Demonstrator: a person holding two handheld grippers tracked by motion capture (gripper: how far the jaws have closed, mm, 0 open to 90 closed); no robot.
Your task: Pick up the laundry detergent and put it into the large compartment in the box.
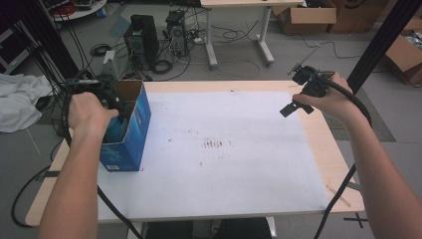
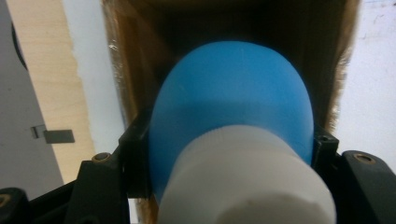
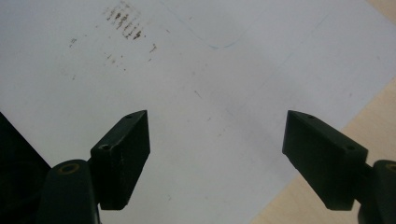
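Observation:
A blue bottle with a white cap sits between the jaws of my left gripper, which is shut on its sides. The bottle hangs inside an open blue cardboard box, whose brown inner walls rise around it in the left gripper view. In the high view my left gripper reaches into the box's top at the table's left side. Over the far right edge of the table, my right gripper is held open; in its own view the right gripper has nothing between its jaws above the white sheet.
A white sheet with small brown stains covers the wooden table. Beyond it stand computer towers, loose cables, a second table and cardboard boxes. A black post rises at the right. White cloth lies at the left.

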